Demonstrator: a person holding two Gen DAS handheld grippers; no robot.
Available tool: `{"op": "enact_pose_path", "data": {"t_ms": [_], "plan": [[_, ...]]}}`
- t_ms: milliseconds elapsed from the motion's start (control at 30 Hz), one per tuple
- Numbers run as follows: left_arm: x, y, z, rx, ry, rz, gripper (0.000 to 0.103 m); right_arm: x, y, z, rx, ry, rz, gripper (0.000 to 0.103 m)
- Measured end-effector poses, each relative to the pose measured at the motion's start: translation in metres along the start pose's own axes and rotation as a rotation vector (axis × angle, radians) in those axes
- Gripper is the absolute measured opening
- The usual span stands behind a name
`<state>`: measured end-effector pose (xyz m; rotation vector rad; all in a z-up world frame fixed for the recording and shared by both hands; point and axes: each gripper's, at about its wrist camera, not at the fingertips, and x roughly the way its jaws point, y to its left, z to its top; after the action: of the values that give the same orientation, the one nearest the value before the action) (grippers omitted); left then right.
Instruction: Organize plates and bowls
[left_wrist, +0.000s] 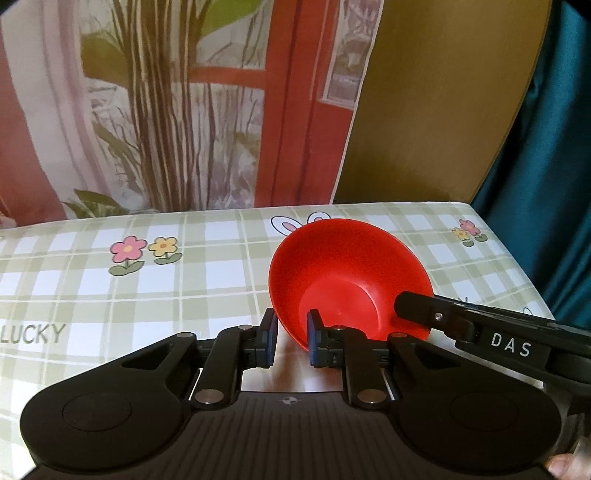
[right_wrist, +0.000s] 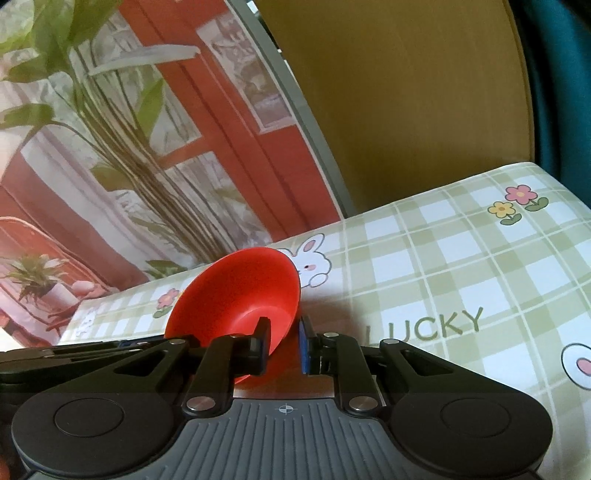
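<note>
Backdrop (left_wrist: 166, 110): printed scene of red door frames and tall plant stems, standing behind the far edge. Surface (left_wrist: 184, 280): covered in green-and-white checked cloth printed with flowers, rabbits and the word LUCKY. Red bowl (left_wrist: 343, 273): one piece, tilted steeply on edge near the right end of the surface, opening facing the left wrist camera, gripped from two sides at its rim. Left gripper (left_wrist: 291, 336): fingers (left_wrist: 314, 341) pinching the bowl's lower rim, wall between the pads. Right gripper (right_wrist: 282, 341): fingers (right_wrist: 263, 343) pinching the opposite rim, one finger inside the bowl, one outside
</note>
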<state>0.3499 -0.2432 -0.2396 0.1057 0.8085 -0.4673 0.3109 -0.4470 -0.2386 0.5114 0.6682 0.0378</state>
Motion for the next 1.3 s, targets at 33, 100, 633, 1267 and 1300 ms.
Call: {"op": "enact_pose_path", "data": {"t_ms": [33,100,633,1267,1300], "plan": [[-0.006,-0.001,-0.001,0.004,-0.004,0.002,0.018,-0.004,0.003,-0.001,-0.001,-0.002,0.003,0.016],[-0.018,-0.002,-0.004,0.014,-0.014,0.008,0.018,-0.012,0.008,-0.003,-0.002,-0.007,0.009,0.016],[-0.107,-0.008,-0.034,0.038,-0.090,0.022,0.018,-0.074,0.051,-0.029,-0.019,-0.042,0.035,0.016],[-0.154,0.001,-0.073,-0.003,-0.128,0.021,0.019,-0.114,0.085,-0.060,-0.069,-0.043,0.045,0.016],[-0.156,0.001,-0.075,-0.005,-0.129,0.022,0.019,-0.116,0.085,-0.062,-0.070,-0.043,0.046,0.016]]}}
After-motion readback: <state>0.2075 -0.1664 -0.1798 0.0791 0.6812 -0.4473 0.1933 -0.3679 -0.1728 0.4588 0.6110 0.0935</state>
